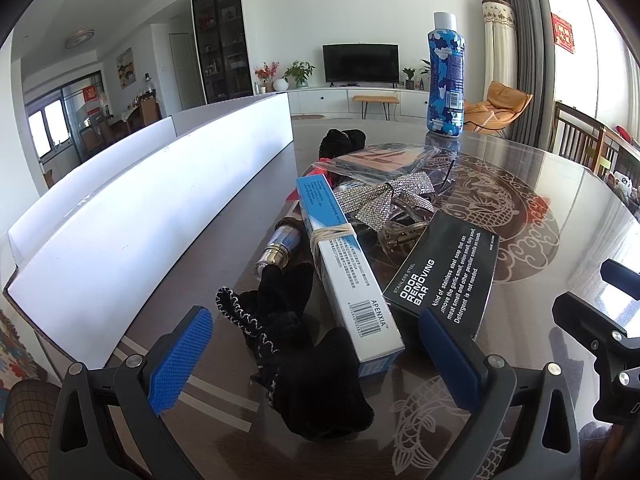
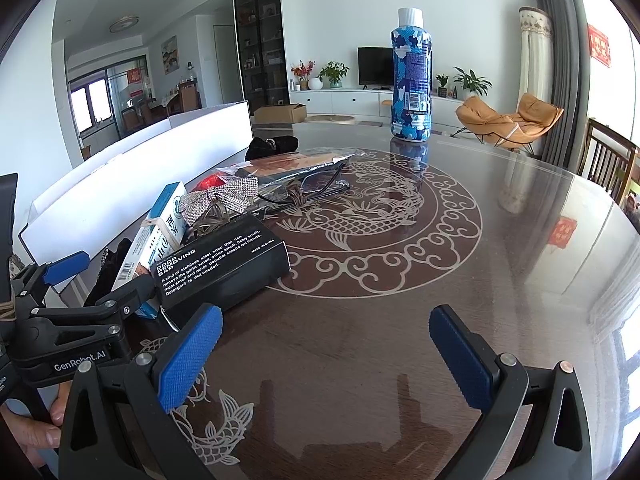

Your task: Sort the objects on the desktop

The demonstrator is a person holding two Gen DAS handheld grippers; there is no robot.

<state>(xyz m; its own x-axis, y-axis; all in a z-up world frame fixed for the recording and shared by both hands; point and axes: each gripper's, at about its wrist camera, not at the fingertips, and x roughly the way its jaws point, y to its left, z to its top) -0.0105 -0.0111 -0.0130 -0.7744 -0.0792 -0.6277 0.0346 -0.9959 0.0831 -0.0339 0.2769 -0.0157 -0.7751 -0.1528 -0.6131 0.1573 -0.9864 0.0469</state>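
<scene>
White cardboard dividers (image 1: 160, 184) stand along the left edge of the glossy table (image 2: 400, 320). Just right of them lies the pile to be sorted. Nearest the left gripper (image 1: 316, 360) is a black knit glove (image 1: 304, 344), soft and limp, best pinched at the cuff; the gripper's jaws stand wide apart over it, holding nothing. Across the glove leans a long blue-and-white carton (image 1: 344, 264) bound with a rubber band: stiff, probably light, easy to grip across its narrow sides. Under it peeks a chrome-capped tube (image 1: 280, 248), likely to roll. Next come a rhinestone bow (image 1: 372, 196), a crinkly clear packet (image 1: 380, 160) that looks slippery, and the flat black odor-removing-bar box (image 1: 444, 276). Further right, well apart, a blue camouflage bottle (image 2: 412, 80) stands upright. The right gripper (image 2: 326, 364) hangs spread over bare tabletop, empty.
</scene>
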